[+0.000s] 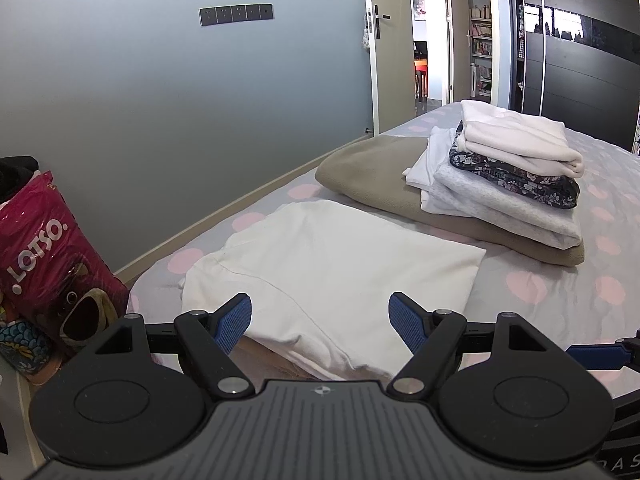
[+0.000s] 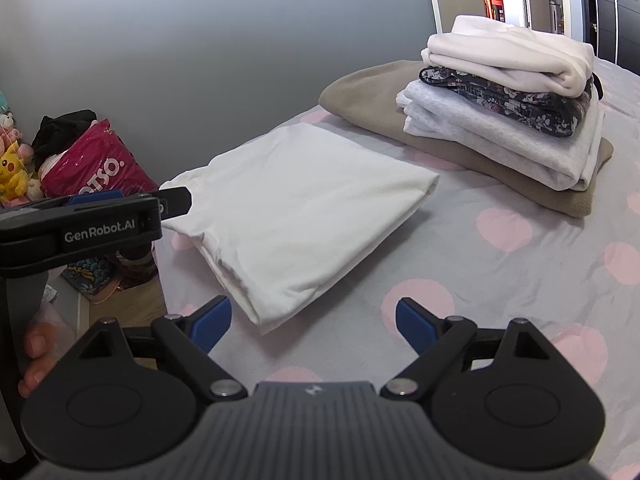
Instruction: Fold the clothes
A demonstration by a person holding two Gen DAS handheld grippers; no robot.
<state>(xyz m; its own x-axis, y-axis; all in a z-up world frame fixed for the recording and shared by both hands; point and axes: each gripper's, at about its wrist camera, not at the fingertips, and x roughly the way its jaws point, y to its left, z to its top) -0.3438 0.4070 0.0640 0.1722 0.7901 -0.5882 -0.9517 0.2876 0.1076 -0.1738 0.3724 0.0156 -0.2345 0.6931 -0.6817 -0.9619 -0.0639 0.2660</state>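
White folded garment (image 2: 296, 216) on bed, both claws apart, yellow plush (image 2: 12, 172) only in right view.

Grey bedsheet with pink dots (image 2: 500, 240) covers the bed. Crinkly pink plastic bag printed "LOTSO" (image 1: 44, 248) stands on the floor beside it, against a plain grey wall (image 1: 160, 100). Yellow plush toy (image 2: 10, 172) nearby; dark switch panel (image 1: 236, 14) on the wall, open doorway (image 1: 424, 40) beyond.

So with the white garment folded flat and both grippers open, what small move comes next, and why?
Probably close both grippers on the near edge of the folded white garment to lift it toward the stack of folded clothes: it lies folded, apart from the stack, and neither the left gripper nor the right gripper holds anything.
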